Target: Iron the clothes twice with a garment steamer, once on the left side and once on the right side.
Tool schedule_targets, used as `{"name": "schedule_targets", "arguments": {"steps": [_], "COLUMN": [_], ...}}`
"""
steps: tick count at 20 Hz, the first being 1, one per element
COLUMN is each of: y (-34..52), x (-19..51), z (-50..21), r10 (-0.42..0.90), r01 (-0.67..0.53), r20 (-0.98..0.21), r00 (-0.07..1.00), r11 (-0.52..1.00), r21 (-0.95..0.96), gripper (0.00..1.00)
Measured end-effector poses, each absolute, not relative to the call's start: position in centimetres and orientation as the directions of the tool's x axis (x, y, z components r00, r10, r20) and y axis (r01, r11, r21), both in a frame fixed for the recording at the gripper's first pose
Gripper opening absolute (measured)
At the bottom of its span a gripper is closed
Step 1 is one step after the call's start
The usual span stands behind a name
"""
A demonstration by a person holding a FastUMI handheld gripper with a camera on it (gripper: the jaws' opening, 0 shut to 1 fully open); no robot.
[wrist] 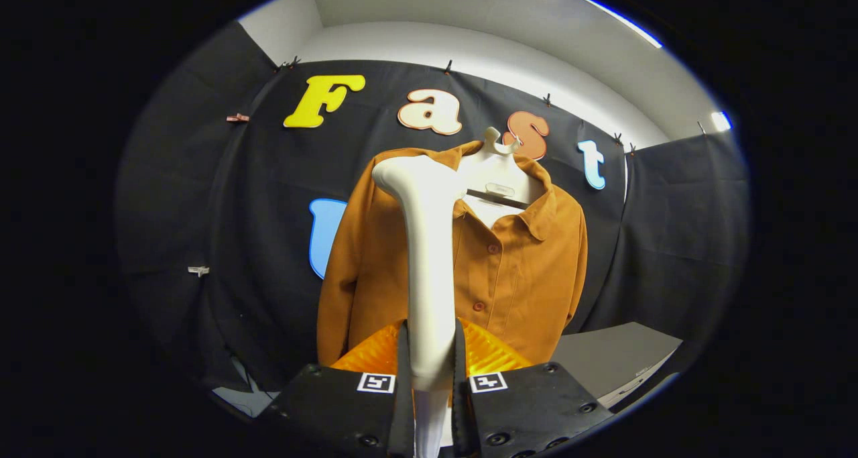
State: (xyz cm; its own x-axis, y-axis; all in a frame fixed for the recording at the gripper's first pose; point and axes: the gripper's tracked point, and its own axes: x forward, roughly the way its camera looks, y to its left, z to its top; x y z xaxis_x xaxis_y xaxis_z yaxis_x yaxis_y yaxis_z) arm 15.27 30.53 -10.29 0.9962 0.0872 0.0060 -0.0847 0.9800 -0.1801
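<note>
Behind everything, black cloth wall point(201, 196) draped across the booth, pinned along its upper edge with small clips point(237, 117); above it a pale upper wall and ceiling point(469, 35), lit by a bright strip point(630, 25) toward the right; low at the right, beyond the fingers, a grey tabletop point(617, 357), a bare corner of it showing beside the garment's hem.

Hung against the cloth, well beyond the fingers, an orange-brown shirt point(523, 270) on a white hanger form point(496, 169); collar open, front buttoned, sleeves hanging straight at both sides; a pale tag at the neck, too small to read.

Straight ahead, rising upright between the fingers, a white garment steamer point(425, 257); handle clamped low down, head bent over at the top toward the shirt's left shoulder area; standing in front of the shirt's left half and hiding part of its front panel; whether touching the fabric, cannot tell.

At the near end, gripper point(429, 371) clenched on the steamer's handle, both fingers point(402, 371) pressing its sides; ribbed orange pads behind them; square markers point(375, 382) on the finger blocks.
</note>
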Motion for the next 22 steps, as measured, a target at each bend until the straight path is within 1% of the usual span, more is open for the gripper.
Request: {"name": "schedule_targets", "arguments": {"steps": [3,6,13,22], "y": [30.3,30.0,29.1,28.3], "x": [16.3,16.9,17.0,16.0], "z": [-12.7,-14.8,-20.2,-25.1], "r10": [0.049,0.034,0.02,0.013], "r01": [-0.051,-0.043,-0.056,-0.075], "r20": [-0.013,-0.043,-0.141,-0.226], "r00": [0.999,0.998,0.99,0.974], "r11": [0.972,0.97,0.966,0.96], "r21": [-0.231,-0.241,-0.253,-0.268], "gripper": [0.25,0.26,0.26,0.26]}}
